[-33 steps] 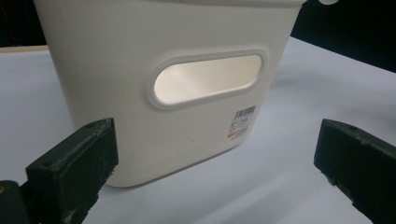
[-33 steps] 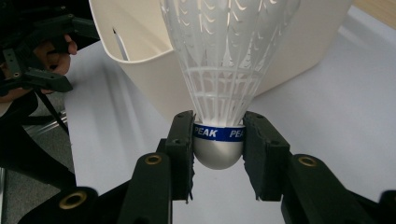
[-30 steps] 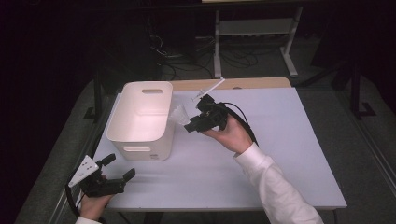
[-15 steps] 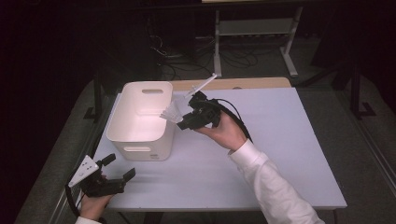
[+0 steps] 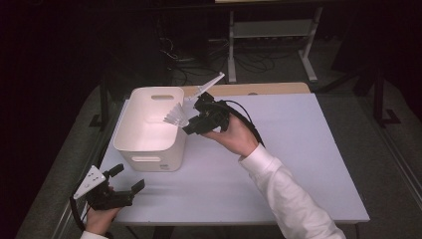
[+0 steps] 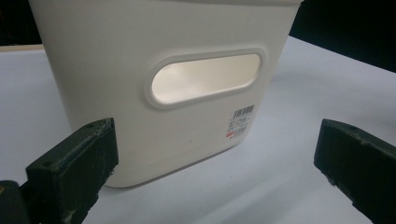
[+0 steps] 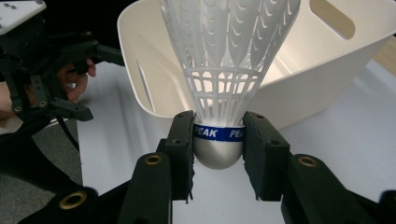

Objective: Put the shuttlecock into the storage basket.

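Note:
A white plastic shuttlecock (image 5: 177, 118) (image 7: 229, 60) with a silver cap and a blue band sits between the jaws of my right gripper (image 5: 191, 125) (image 7: 218, 151), which is shut on its base. The skirt points out over the right rim of a white bin (image 5: 149, 124) (image 7: 299, 70). The bin (image 6: 163, 79) has an oval handle slot and stands on the pale table (image 5: 278, 144). My left gripper (image 5: 128, 179) (image 6: 219, 158) rests near the table's front left corner, open with nothing between its jaws, facing the bin's near wall.
A wooden board (image 5: 259, 89) lies along the table's far edge behind the bin. A metal shelf frame (image 5: 271, 35) and cables stand on the dark floor beyond. Bare table surface stretches to the right of my right forearm (image 5: 288, 199).
My right gripper has carried the shuttlecock left and upward, from beside the bin to over its right rim. The left gripper has stayed put.

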{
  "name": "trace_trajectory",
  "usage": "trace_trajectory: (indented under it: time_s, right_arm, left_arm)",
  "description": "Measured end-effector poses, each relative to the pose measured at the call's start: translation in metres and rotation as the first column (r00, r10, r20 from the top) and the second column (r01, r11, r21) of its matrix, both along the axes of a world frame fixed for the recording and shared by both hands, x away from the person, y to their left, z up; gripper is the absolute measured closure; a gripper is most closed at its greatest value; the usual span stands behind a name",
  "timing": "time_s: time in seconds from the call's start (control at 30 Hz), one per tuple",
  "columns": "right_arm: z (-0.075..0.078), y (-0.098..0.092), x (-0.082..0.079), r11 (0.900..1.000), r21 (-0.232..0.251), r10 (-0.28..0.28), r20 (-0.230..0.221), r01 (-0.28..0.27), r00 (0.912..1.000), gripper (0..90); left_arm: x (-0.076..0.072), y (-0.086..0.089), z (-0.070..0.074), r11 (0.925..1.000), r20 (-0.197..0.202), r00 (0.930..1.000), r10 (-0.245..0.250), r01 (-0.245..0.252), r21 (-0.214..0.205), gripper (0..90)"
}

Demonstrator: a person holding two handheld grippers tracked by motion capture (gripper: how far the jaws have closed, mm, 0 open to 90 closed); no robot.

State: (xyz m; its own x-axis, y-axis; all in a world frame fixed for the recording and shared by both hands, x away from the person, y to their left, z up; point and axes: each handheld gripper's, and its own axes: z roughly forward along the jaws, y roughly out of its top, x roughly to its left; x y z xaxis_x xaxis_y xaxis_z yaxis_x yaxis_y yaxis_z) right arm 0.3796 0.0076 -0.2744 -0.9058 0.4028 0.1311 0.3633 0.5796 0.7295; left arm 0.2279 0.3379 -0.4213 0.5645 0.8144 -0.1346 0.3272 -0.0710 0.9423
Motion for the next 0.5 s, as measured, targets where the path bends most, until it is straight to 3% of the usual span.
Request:
trace_trajectory:
  time_s: [0.17,0.23,0.5]
  right_arm:
    - [0.005,0.007,0.001,1.0,-0.004,0.007,0.011,-0.007,0.9999,63.2]
    - [0.006,0.01,0.0,0.9999,-0.005,0.011,0.016,-0.011,0.9998,63.2]
    - [0.012,0.023,-0.002,0.9995,-0.01,0.031,0.024,-0.031,0.9992,63.2]
  left_arm:
    - [0.0,-0.002,0.0,0.9998,-0.003,1.0,0.006,-0.006,-0.018,0.0]
    - [0.0,0.0,0.0,1.0,-0.002,1.0,-0.002,0.002,0.008,0.0]
    - [0.001,0.0,-0.001,1.0,0.003,1.0,-0.004,0.004,0.001,0.0]
